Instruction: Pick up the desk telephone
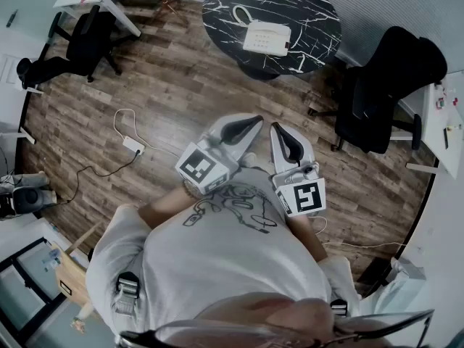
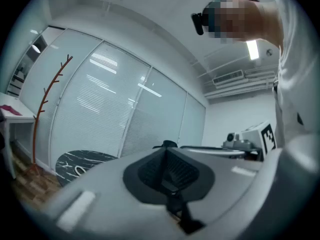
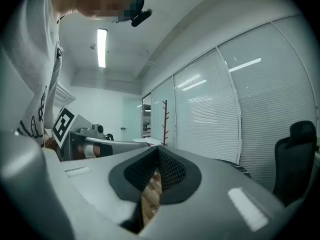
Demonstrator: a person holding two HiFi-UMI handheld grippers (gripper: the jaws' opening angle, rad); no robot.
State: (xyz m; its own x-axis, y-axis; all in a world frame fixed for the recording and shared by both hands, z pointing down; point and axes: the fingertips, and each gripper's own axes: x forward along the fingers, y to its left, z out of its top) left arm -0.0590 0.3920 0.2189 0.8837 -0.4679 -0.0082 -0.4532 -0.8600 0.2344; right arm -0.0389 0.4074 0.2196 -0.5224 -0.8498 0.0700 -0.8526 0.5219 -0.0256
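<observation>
Well, my left gripper [image 1: 255, 122] is clenched on nothing, above the wood-plank floor [image 1: 167, 93]. Ahead, the cream, boxy desk telephone [image 1: 267, 38] lies on the round, black, white-veined marble surface [image 1: 319, 13], its cord looped beside it, well apart from both grippers. My right gripper [image 1: 276, 129] is clenched too, empty. A black padded office chair [image 1: 384, 78] stands rightmost.

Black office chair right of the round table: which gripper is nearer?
Right. In the head view the right gripper is left of the office chair, clear of it; the left gripper sits beyond the right one, farther still.
</observation>
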